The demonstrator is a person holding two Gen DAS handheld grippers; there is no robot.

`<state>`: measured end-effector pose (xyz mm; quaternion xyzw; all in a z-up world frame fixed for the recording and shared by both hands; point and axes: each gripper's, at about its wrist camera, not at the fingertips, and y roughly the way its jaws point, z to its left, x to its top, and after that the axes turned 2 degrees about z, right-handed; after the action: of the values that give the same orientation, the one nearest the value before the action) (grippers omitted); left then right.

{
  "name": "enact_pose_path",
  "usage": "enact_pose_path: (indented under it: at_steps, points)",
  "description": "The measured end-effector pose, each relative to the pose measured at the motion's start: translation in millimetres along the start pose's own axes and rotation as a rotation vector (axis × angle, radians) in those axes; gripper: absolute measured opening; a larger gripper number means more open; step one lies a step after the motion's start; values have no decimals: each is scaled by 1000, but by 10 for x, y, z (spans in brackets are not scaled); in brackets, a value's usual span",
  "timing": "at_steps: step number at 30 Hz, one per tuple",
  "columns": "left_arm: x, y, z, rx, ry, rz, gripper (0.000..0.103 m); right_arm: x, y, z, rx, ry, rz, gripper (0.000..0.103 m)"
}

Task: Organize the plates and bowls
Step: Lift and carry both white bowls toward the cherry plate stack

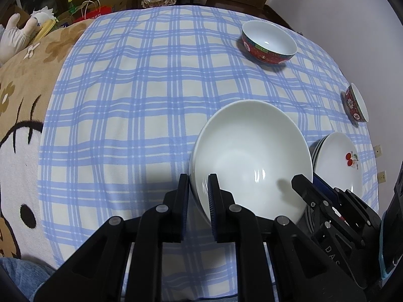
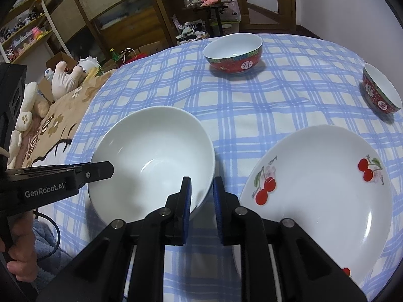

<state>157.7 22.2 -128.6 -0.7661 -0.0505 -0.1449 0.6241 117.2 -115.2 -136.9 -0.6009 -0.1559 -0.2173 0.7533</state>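
Observation:
A large plain white bowl (image 1: 252,156) (image 2: 153,161) rests on the blue checked tablecloth (image 1: 138,100). My left gripper (image 1: 200,196) is shut on its near left rim. My right gripper (image 2: 202,196) is shut on its near right rim, and shows at the lower right of the left wrist view (image 1: 314,193). A stack of white cherry-print plates (image 2: 322,196) (image 1: 337,161) lies right of the bowl. Two red bowls with white insides stand farther back: one at the far middle (image 2: 234,52) (image 1: 268,42), one at the right edge (image 2: 380,93) (image 1: 356,103).
A beige cartoon blanket (image 1: 22,115) covers the surface left of the cloth, with plush toys (image 2: 68,78) beyond it. Shelves and cluttered furniture (image 2: 206,0) stand behind the table. A white wall (image 1: 340,12) is on the right.

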Motion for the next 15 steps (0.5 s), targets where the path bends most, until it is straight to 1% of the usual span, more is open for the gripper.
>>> enact_pose_path:
  at_steps: [8,10,15]
  points:
    - [7,-3,11,-2,0,1,14,-7,3,1,-2,-2,0,20]
    - [8,-5,12,-2,-3,-1,16,-6,3,3,-3,-6,-1,20]
    - [36,-112,60,-2,-19,-44,17,-15,-15,-25,20,6,-1,20]
